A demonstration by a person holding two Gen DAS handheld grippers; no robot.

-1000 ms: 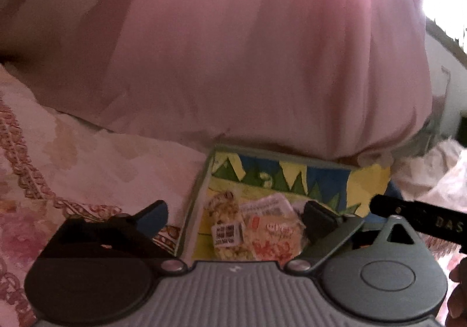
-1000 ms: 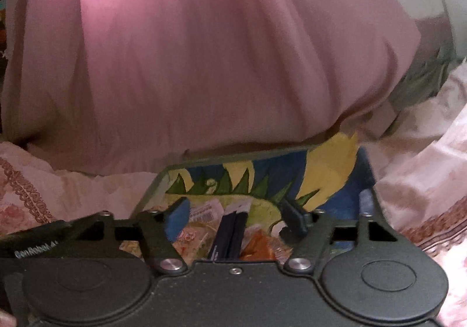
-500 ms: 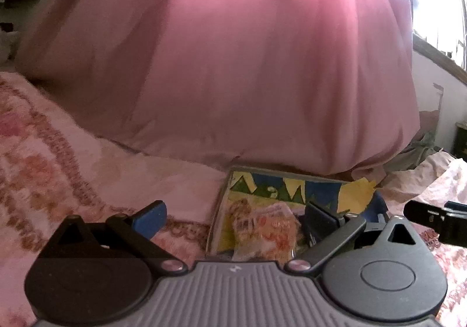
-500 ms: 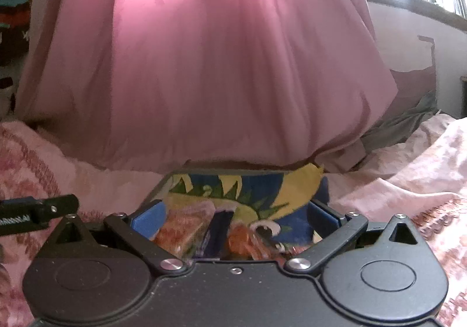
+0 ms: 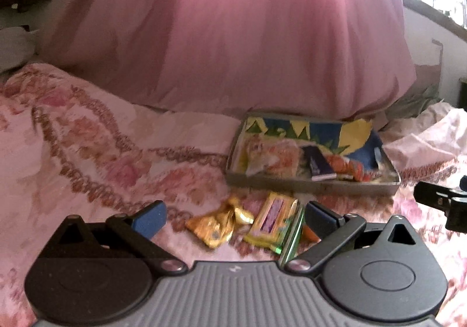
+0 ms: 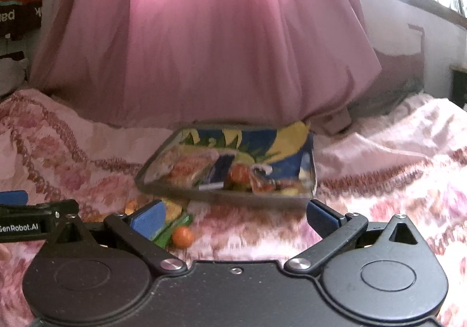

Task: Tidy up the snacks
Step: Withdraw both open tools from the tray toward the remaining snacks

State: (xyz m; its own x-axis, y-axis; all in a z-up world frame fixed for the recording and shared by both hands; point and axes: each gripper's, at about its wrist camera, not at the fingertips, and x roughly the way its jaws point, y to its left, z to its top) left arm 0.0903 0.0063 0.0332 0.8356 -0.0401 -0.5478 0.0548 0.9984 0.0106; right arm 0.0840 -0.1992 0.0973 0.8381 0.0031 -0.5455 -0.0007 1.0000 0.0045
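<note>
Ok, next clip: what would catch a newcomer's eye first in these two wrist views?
Probably the big pink curtain filling the background, lit from behind. Below it, a shallow tray with a bright blue, yellow and green lining sits on the floral bedspread, holding several snack packets. In front of the tray, loose snacks lie on the bedspread: a gold wrapper and a yellow-green packet, between the left gripper's open fingers.

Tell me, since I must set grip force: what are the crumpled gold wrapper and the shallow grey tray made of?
Crumpled gold wrapper: probably thin metallised foil or plastic film; it shines and holds sharp creases. Shallow grey tray: perhaps cardboard or thin metal; matte straight walls, printed lining; blur leaves it open.
</note>
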